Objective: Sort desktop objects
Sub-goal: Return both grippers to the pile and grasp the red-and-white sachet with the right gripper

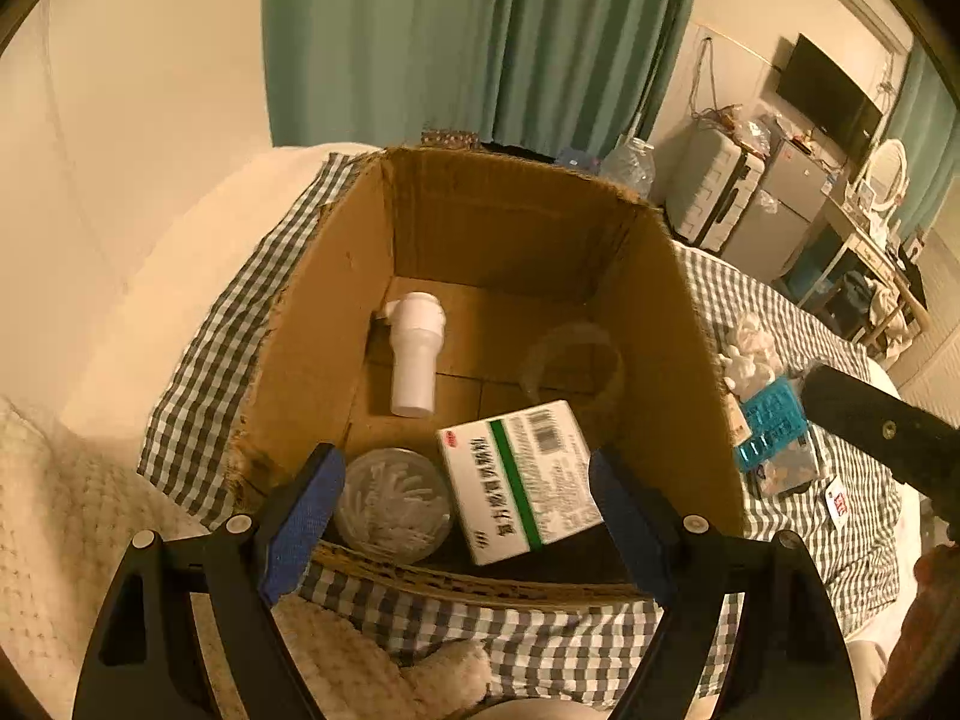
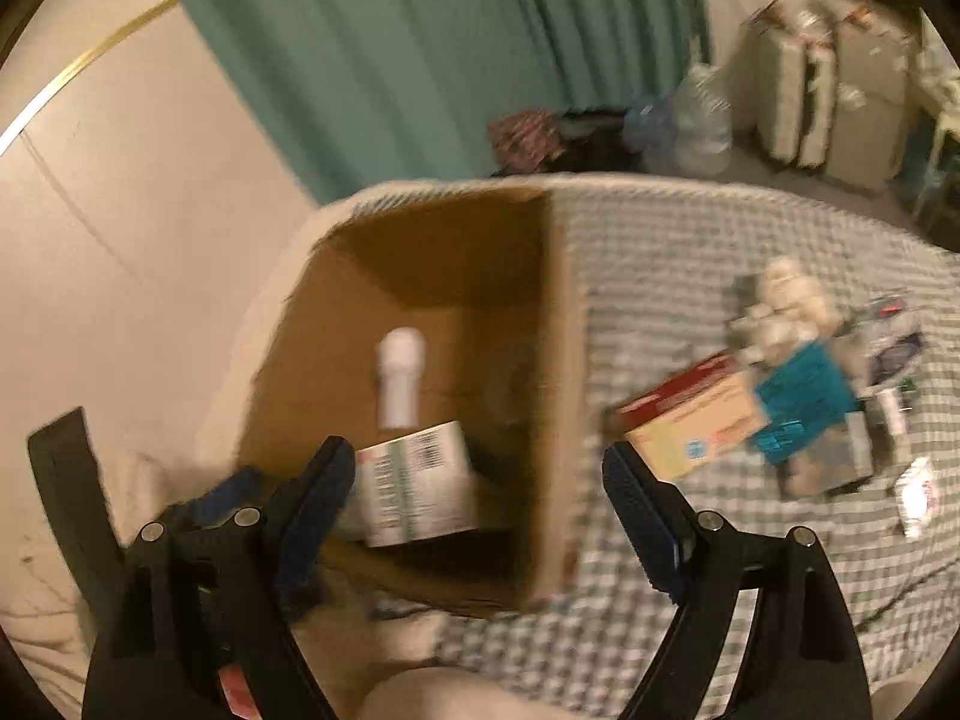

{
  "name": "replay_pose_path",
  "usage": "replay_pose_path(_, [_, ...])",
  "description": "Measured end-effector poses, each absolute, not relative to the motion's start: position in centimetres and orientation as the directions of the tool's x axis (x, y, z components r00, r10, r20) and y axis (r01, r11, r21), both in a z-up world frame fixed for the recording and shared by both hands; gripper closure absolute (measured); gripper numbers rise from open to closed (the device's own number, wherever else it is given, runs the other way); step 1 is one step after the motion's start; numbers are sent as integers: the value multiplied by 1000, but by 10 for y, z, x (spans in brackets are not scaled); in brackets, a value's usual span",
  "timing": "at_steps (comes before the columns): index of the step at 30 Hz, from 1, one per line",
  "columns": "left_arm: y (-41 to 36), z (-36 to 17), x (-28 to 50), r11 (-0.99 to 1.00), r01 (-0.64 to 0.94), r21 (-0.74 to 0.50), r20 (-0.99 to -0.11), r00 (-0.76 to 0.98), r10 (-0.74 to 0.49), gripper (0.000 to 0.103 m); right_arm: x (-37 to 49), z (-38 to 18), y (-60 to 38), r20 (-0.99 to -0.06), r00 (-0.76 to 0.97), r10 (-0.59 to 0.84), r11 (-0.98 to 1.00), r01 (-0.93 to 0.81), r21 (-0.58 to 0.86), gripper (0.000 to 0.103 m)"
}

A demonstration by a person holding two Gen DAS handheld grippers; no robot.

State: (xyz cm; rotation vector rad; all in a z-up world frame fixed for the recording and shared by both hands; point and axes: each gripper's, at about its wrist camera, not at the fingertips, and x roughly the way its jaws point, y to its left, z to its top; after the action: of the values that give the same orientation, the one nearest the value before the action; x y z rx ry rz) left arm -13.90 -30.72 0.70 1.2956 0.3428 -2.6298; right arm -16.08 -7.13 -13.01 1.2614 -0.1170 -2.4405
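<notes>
**Light boxes, loose bits, and one open carton**

We take the cardboard carton (image 1: pixel 660 312) as our landmark. Inside it lie a white plastic bottle (image 1: pixel 413 354) near the far left corner, a clear round tub of cotton swabs (image 1: pixel 390 504) at the near wall, a white medicine box with a green stripe (image 1: pixel 521 477) beside the tub, and a faint clear cup (image 1: pixel 570 366) toward the right wall.

Right of the carton, on the checked cloth (image 2: pixel 660 240), more items wait: a red-and-tan box (image 2: pixel 690 420), a teal pack (image 2: pixel 804 402) and a wad of white tissue (image 2: pixel 786 300).

We judge the red-and-tan box light and stiff, best pinched across its narrow faces; the teal pack looks thin and may bend.

The left gripper (image 1: pixel 468 516) and the right gripper (image 2: pixel 480 516) both stand spread and empty.

The medicine box carries a barcode and Chinese print we cannot read confidently. The right view is blurred, so other labels stay illegible.
</notes>
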Motion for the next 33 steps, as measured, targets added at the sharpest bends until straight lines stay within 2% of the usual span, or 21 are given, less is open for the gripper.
replay_pose_path(6, [-268,15,-135,-960,231,-161,-773,-634,-23,14,-143,-127,4,-724,-631,-280,-959,224,175,18])
replay_pose_path(11, [-218,19,-134,-974,172,-147,-759,-651,-1,13,-129,-128,68,-679,-716,-162,-987,118,111,18])
replay_pose_path(15, [-173,14,-133,-983,118,-140,-746,-665,26,10,-119,-138,133,-667,-734,-126,-983,0,186,18])
replay_pose_path(23, [-98,-27,-146,-988,60,-142,-766,-639,71,9,-126,-190,221,-706,-708,-16,-970,-160,183,18])
replay_pose_path(33, [-27,-85,-184,-996,-7,-89,-808,-585,76,9,-148,-257,243,-760,-649,-15,-986,-117,119,18])
